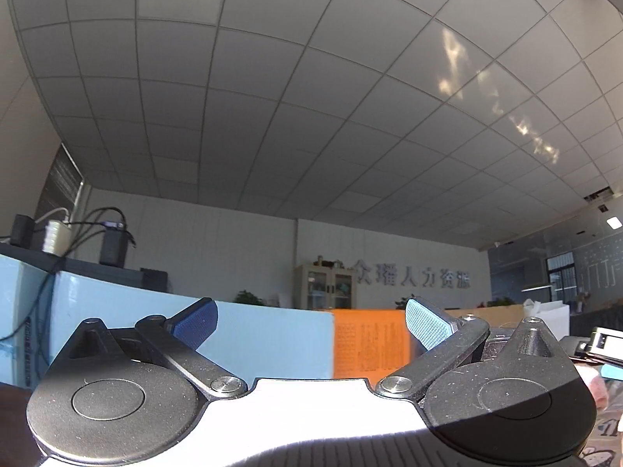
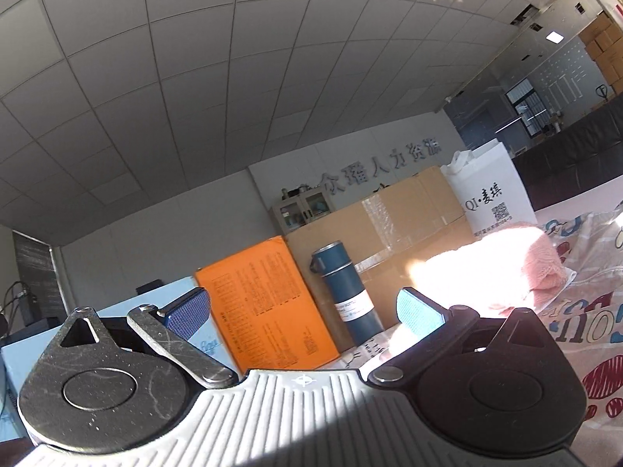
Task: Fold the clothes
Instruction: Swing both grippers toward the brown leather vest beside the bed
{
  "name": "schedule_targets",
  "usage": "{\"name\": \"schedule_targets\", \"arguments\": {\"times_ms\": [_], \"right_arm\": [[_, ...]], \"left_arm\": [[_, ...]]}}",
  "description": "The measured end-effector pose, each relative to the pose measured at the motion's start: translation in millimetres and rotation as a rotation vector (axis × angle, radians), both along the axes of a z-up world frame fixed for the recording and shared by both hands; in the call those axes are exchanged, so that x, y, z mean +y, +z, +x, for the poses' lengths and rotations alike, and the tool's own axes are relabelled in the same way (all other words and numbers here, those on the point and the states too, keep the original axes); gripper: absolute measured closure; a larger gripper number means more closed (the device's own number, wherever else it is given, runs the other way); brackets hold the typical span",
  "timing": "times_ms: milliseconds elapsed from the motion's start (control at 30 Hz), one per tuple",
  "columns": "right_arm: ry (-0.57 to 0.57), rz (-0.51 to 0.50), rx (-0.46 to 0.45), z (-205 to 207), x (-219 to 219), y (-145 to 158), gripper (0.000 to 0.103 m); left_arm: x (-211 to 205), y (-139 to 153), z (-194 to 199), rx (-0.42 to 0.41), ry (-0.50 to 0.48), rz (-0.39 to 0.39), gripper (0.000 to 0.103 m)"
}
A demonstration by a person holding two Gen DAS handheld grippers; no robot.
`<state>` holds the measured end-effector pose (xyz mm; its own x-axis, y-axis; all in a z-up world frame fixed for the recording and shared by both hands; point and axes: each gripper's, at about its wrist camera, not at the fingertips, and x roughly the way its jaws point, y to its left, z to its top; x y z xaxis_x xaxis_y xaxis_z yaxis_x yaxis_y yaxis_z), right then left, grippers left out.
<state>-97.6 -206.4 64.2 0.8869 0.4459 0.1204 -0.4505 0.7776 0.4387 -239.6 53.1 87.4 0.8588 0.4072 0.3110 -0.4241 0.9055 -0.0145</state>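
The left gripper point(image 1: 311, 329) is held wide apart and empty, tilted toward the ceiling. The right gripper point(image 2: 304, 315) is likewise spread and empty. Past its right finger, a folded pink garment point(image 2: 502, 262) is seen lying on the patterned sheet point(image 2: 584, 311), near a blue flask point(image 2: 346, 292).

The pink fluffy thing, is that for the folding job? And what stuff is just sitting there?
For the job:
pink garment, lying bunched on the patterned sheet
left gripper, open, empty
right gripper, open, empty

Just lying about:
blue flask
orange box
cardboard box
white bag
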Motion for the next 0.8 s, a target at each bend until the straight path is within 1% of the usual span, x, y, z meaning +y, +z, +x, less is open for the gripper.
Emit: {"name": "schedule_targets", "arguments": {"times_ms": [100,200,267,333,400,433,500,567,633,700,800], "right_arm": [[0.126,-0.038,0.051,-11,21,17,0.000],[0.307,-0.017,0.151,-15,44,31,0.000],[0.415,-0.009,0.213,-16,62,38,0.000],[0.483,-0.015,0.263,-20,79,45,0.000],[0.550,-0.021,0.312,-23,97,51,0.000],[0.584,-0.024,0.337,-25,106,55,0.000],[0.652,-0.031,0.387,-28,124,61,0.000],[0.701,-0.039,0.424,-27,142,70,0.000],[0.723,-0.086,0.415,-36,164,69,0.000],[0.752,-0.145,0.402,-47,187,63,0.000],[0.795,-0.235,0.382,-63,223,54,0.000]], "left_arm": [[16,11,-34,0.022,0.075,0.001,0.000],[27,25,-67,0.046,0.164,0.041,0.000],[31,35,-89,0.043,0.262,0.090,0.000],[33,45,-112,0.045,0.352,0.140,0.000],[38,60,-132,0.063,0.427,0.195,0.000],[40,66,-141,0.073,0.464,0.225,0.000],[43,82,-152,0.135,0.572,0.328,0.000],[49,94,-158,0.186,0.603,0.312,0.000],[57,105,-163,0.235,0.629,0.288,0.000],[68,108,-163,0.278,0.558,0.171,0.000],[95,92,-159,0.331,0.435,-0.006,0.000]]}}
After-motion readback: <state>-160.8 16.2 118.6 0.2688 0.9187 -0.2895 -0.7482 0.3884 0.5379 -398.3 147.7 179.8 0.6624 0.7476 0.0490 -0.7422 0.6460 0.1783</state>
